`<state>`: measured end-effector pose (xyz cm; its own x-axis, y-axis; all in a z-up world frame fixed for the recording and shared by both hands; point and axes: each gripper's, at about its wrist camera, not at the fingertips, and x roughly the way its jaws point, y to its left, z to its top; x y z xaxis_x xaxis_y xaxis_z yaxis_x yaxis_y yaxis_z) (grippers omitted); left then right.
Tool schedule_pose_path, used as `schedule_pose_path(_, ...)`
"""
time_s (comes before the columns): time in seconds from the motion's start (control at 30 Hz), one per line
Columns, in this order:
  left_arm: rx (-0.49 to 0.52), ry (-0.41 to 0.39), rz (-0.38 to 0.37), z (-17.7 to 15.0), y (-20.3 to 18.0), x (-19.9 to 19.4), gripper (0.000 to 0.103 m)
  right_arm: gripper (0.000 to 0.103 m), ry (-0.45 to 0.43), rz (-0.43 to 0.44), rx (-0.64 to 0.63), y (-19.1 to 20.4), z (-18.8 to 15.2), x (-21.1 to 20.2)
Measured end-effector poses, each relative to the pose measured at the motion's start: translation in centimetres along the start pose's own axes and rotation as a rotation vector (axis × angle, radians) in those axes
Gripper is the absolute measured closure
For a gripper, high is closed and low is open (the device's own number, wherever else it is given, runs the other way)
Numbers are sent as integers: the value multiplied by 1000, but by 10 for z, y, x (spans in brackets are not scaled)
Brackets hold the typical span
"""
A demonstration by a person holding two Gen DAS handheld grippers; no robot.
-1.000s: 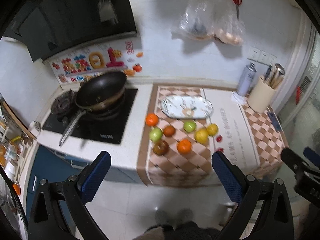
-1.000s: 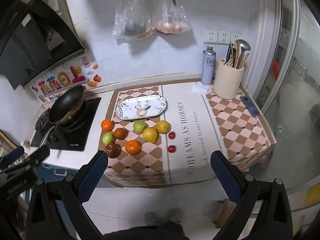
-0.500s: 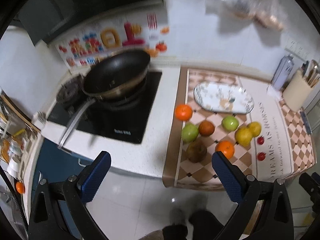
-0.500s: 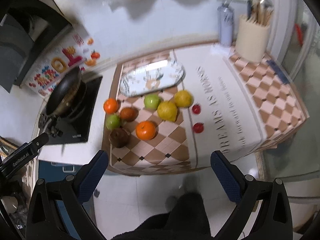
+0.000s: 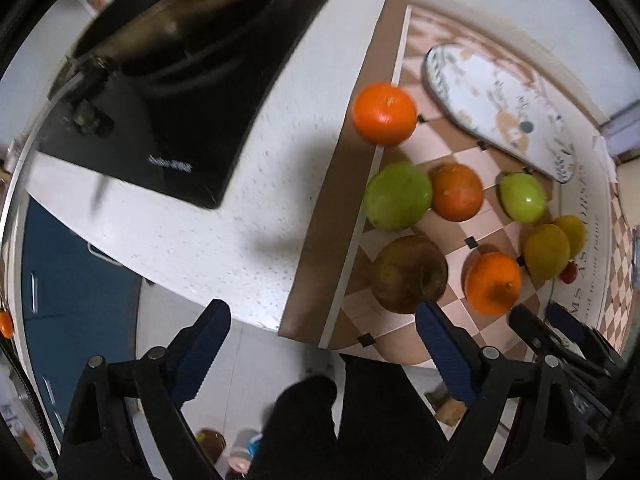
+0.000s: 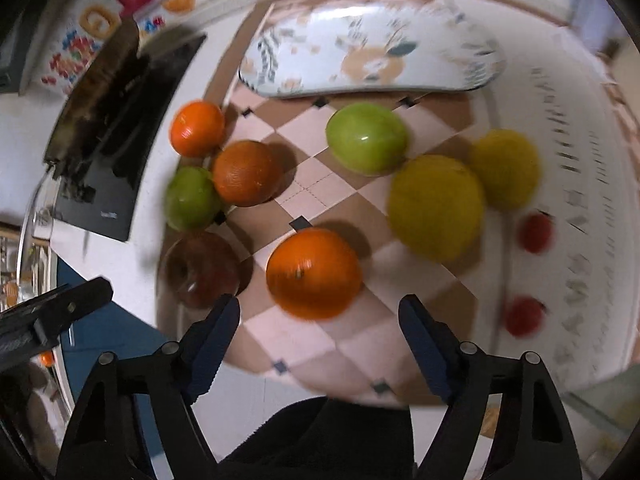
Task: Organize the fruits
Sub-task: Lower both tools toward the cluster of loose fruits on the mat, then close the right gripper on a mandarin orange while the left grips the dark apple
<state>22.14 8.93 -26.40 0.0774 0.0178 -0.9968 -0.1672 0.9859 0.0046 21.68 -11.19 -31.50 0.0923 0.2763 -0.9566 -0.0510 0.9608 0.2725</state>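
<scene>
On the tabletop [image 6: 500,312]: fruits lying beside oval plate [image 6: 372,60].
Left tool [image 5: 320,344]: closing slightly, gaping wide, empty.
Right tool [image 6: 318,330]: closing, nothing gripped, above orange [image 6: 314,272].

White speckled stone-look countertop [image 5: 224,216], glossy black glass hob [image 5: 192,120]. Checkered brown-and-pink cloth mat [image 6: 320,192] matt; oval white patterned ceramic plate [image 6: 372,60] glazed. Green apple [image 6: 366,138] waxy-shiny, orange mandarin [image 6: 314,272] dimpled.

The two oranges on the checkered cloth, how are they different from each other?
The near orange lies by the cloth's front edge, beside the brownish apple; the far orange sits at the cloth's left border, closer to the empty plate. The near orange lies tipped, stem sideways; the far one's stem end faces up. Both are bright orange, round and untouched.
</scene>
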Motion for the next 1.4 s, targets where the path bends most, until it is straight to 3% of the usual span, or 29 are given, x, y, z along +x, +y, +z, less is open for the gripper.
schedule_pose_path(0.13,7,54,-28,9,-10,15,8,37,45,-20,-55,9,6,28)
schedule_pose_path(0.23,18,86,-63,14,-19,25,8,37,50,1,-42,3,5,30)
schedule_pose_path(0.37,58,103,-98,17,-37,32,8,37,71,-36,-22,-10,-2,27)
schedule_pose_path(0.73,214,162,-62,18,-77,73,9,37,66,-40,-18,-20,-17,16)
schedule_pose_path(0.93,240,149,-4,17,-72,85,37,36,63,-45,-18,-19,-16,15)
schedule_pose_path(1.27,243,114,4,12,-65,84,39,37,60,-15,11,-23,-14,20)
schedule_pose_path(1.4,248,98,-19,6,-84,63,39,38,49,-11,16,-27,-16,8)
